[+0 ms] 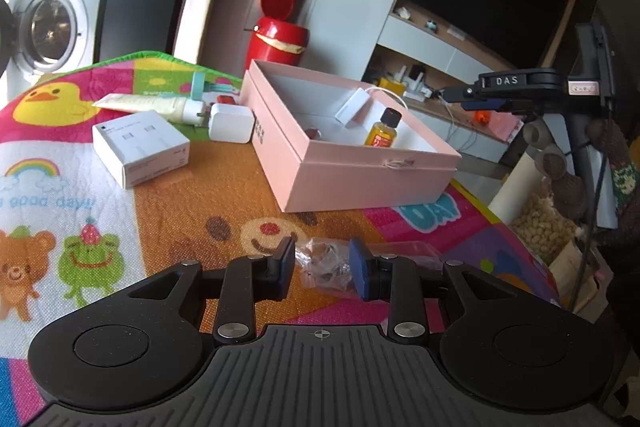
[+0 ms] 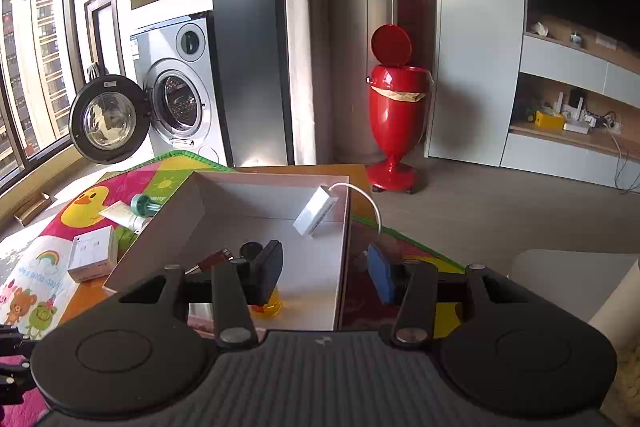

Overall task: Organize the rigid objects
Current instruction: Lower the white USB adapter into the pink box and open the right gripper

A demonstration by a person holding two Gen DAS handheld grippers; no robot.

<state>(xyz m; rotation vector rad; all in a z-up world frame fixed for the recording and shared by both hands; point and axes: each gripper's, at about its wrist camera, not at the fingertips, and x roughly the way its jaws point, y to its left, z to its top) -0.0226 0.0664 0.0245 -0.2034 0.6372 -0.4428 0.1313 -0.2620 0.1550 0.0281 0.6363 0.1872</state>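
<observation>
Left hand-held gripper half hides crumpled bag.

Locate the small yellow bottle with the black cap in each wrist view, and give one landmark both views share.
Left wrist view: the yellow bottle stands upright inside the pink box, right of centre, near the white adapter.
Right wrist view: lower centre, inside the box, mostly hidden behind the right tongs' left finger; only its yellow base shows.
Shared landmark: the red bin.

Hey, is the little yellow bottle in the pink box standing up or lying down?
Standing up. The yellow bottle sits upright on the floor of the pink box, black cap on top, near the box's front wall.
</observation>
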